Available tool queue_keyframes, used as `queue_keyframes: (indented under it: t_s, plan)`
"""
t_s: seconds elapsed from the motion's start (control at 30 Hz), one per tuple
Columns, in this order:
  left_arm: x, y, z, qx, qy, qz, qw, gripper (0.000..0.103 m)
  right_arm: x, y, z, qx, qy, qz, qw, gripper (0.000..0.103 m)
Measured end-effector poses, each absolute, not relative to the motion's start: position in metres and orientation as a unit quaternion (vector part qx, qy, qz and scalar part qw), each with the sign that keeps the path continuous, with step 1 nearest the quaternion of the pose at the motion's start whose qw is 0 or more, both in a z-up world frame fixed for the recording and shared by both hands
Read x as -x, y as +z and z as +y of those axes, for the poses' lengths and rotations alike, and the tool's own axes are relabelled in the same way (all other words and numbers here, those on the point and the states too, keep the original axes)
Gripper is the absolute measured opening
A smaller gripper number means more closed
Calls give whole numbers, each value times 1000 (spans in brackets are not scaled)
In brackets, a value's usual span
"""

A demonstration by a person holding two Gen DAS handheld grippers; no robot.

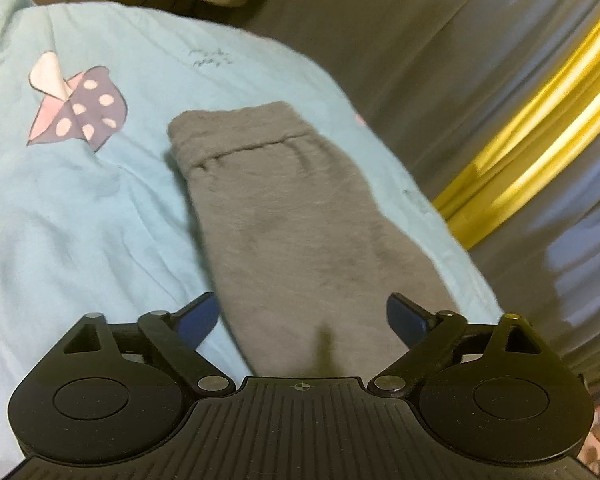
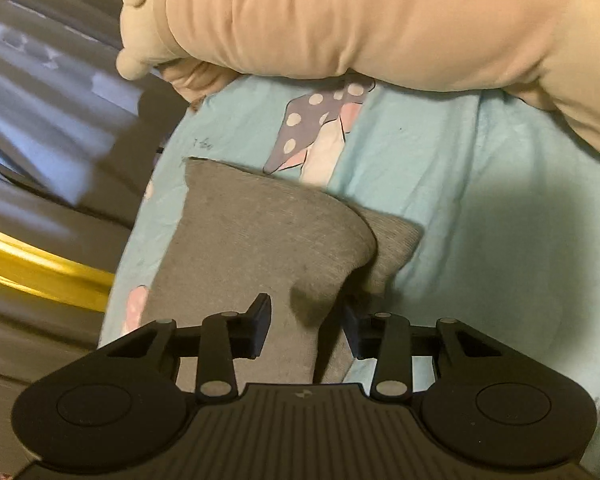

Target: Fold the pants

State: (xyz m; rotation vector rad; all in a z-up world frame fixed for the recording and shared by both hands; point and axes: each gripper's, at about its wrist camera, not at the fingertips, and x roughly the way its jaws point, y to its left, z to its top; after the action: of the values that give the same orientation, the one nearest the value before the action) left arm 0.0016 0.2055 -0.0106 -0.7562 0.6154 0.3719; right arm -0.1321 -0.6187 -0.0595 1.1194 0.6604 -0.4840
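Note:
The grey pants [image 1: 300, 216] lie on a light blue bedsheet [image 1: 80, 208], folded lengthwise, waistband at the far end. My left gripper [image 1: 304, 316] is open wide just above the near part of the pants, one finger on each side, holding nothing. In the right wrist view the pants [image 2: 260, 232] show a leg end with a second layer peeking out to the right. My right gripper [image 2: 306, 320] is open, its jaws straddling a raised fold of the grey cloth without pinching it.
A beige plush pillow [image 2: 380, 28] lies across the far side of the bed. The sheet [image 2: 480, 200] has a polka-dot bow print [image 1: 84, 116]. The bed edge drops to a grey floor with a yellow bar [image 1: 540, 128] beside it.

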Motion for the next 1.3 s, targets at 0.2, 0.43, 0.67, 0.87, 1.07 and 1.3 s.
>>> queue_keyframes:
  t_s: [0.2,0.43,0.67,0.87,1.07,1.3]
  plan:
    - [7,-7,138,304,166,281,895,97,124,-62,-610,-536,-203,262,777,10]
    - [-9,-23,105,259,155,327,896,97,125,-78,-623,-559,-219,243,762,26]
    - [-7,-28,112,268,185,328,887,97,128,-29,-607,-447,-220,226,837,5]
    - [-9,-27,108,259,184,332,888,97,138,-32,-610,-388,-257,237,853,5]
    - [-9,-28,107,260,187,337,885,97,141,-44,-611,-353,-273,272,853,7]
    - [-12,-30,105,252,193,347,882,97,136,-49,-624,-416,-244,277,831,25]
